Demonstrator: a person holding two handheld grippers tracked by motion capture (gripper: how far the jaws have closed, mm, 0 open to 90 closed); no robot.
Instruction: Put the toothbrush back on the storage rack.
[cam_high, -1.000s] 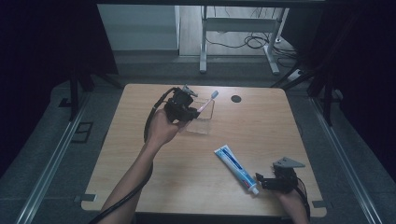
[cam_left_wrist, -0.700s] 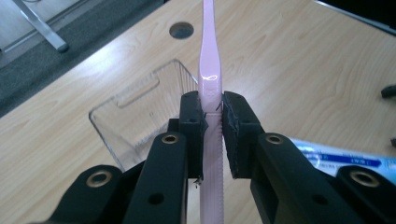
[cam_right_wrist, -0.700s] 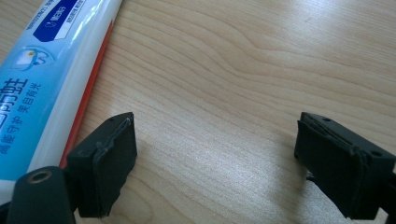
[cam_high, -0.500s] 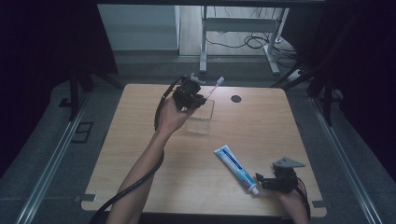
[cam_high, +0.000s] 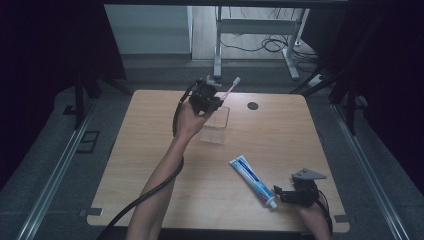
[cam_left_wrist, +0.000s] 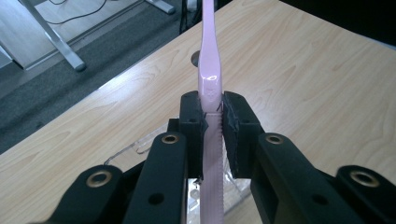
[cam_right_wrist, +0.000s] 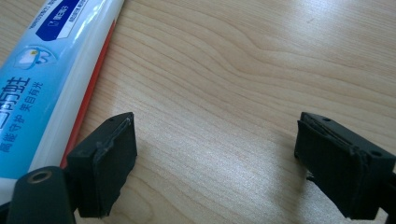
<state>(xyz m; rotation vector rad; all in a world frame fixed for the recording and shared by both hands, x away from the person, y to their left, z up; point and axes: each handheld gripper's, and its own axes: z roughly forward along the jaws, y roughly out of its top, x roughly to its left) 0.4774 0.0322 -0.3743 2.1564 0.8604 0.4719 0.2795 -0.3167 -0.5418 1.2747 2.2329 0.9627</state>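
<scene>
pink plastic toothbrush (cam_left_wrist: 208, 84) carried farther, above clear rectangular tray (cam_high: 215, 127)

— How's the light from up high?

— Dim and uneven. The table (cam_high: 260, 145) sits in a soft pool of light while both sides of the room fall to near black; the floor strip beyond it is brighter, lit from the far end. The picture is grainy and soft.

— And along my own jaws?

— Brighter. On my left, a white glare spot sits on the pink toothbrush (cam_left_wrist: 208, 79), and my nearest black parts blur. On my right, the toothpaste tube (cam_right_wrist: 51, 70) shows a glossy streak — my pads cast short, faint shadows.
</scene>
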